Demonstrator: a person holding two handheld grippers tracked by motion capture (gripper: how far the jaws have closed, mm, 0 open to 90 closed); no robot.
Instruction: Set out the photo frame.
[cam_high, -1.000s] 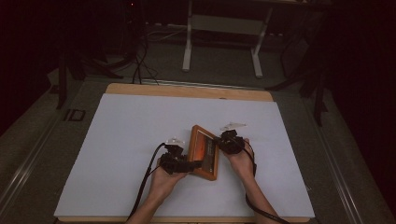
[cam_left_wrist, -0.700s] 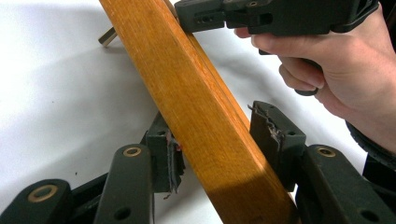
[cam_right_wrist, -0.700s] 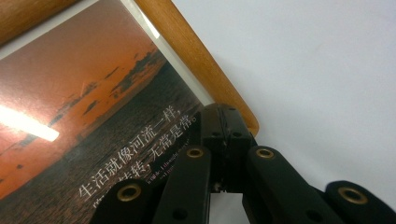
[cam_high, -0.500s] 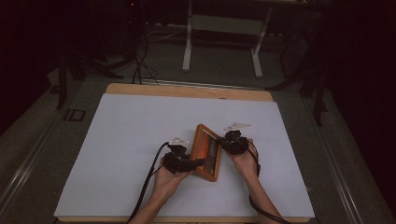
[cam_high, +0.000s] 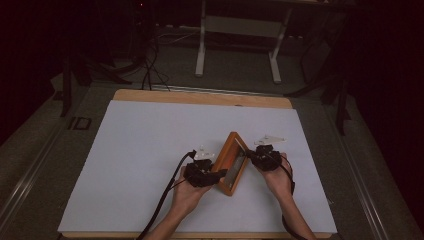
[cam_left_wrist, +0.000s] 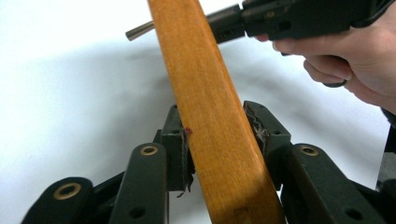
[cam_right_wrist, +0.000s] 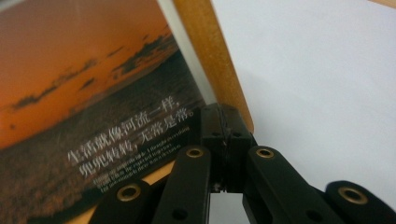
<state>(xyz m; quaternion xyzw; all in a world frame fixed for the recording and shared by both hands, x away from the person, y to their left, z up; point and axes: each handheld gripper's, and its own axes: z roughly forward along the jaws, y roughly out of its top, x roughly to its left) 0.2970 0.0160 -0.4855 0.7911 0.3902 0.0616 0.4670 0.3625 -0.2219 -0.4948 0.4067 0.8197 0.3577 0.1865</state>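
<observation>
- High view: wooden frame is tilted up on edge on the white bench, between left gripper and right gripper.
- Left gripper view: the frame's wooden side runs between the jaws. They have just been closing; the left pad lies against the wood, the right pad sits just beside it, contact uncertain.
- Same view: the other gripper, held in a hand, meets the frame's far end.
- Right gripper view: right gripper's jaws are pressed together at the frame's corner; whether they pinch anything, I cannot tell.
- Same view: the picture in the frame is a sunset sky with a line of white printed text.
</observation>
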